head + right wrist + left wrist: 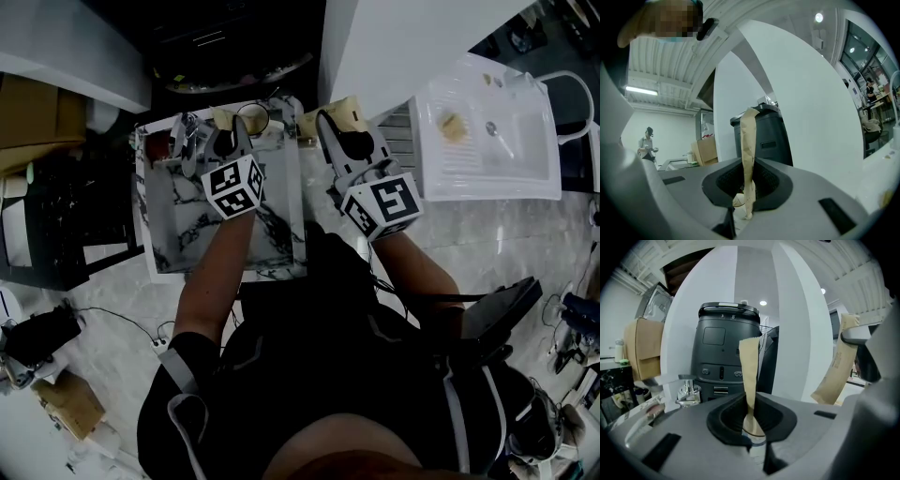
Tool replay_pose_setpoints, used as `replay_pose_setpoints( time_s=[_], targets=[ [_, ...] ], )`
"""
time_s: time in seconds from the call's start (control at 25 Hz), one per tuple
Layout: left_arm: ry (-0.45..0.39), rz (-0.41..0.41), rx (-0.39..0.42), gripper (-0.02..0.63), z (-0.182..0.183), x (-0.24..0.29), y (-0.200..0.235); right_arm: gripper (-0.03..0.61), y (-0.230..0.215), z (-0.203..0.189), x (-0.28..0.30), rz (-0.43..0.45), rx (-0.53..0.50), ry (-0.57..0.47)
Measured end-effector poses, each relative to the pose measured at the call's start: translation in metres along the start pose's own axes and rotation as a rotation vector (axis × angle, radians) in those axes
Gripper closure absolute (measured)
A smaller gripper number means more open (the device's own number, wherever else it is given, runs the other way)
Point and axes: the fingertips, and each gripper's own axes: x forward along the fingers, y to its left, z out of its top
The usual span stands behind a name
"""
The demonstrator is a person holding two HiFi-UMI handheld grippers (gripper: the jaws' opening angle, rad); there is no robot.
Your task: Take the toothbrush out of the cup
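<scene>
- the left gripper is clamped on the paper-sleeved toothbrush, which stands upright in the cup at the marble tray's far edge.
- lift straight up, so the sleeve clears the round rim without tipping the cup.
- the right gripper pinches a second paper sleeve, off the tray's far right corner.
- both sleeves are flat, creased brown paper that crushes easily; the tray is glossy and veined.

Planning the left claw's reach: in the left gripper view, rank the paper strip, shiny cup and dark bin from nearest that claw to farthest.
1. paper strip, held in the left claw itself.
2. shiny cup, low at the left.
3. dark bin, behind it, centre.
</scene>
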Motion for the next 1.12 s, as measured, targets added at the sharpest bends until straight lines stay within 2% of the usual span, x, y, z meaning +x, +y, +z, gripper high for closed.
replay_pose_setpoints(
  time_s=[0.12, 0.64, 0.8, 1.12],
  targets=[
    [-0.041, -0.017, 0.037, 0.58, 0.019, -0.012, -0.006, 0.529, 0.005, 0.011, -0.005, -0.007, -0.007, -0.003],
    [-0.158, -0.12, 0.05, 0.581, 0.097, -0.086, -0.012, 0.529, 0.038, 0.049, -0.013, -0.068, -0.025, -0.025],
    [-0.162, -0.117, 0.078, 0.582, 0.112, -0.111, -0.007, 0.528, 0.054, 0.052, -0.014, -0.069, -0.029, -0.022],
    [-0.203, -0.16, 0.058, 0.583, 0.134, -0.162, 0.005, 0.528, 0.093, 0.061, -0.015, -0.056, -0.047, -0.024]
  ],
)
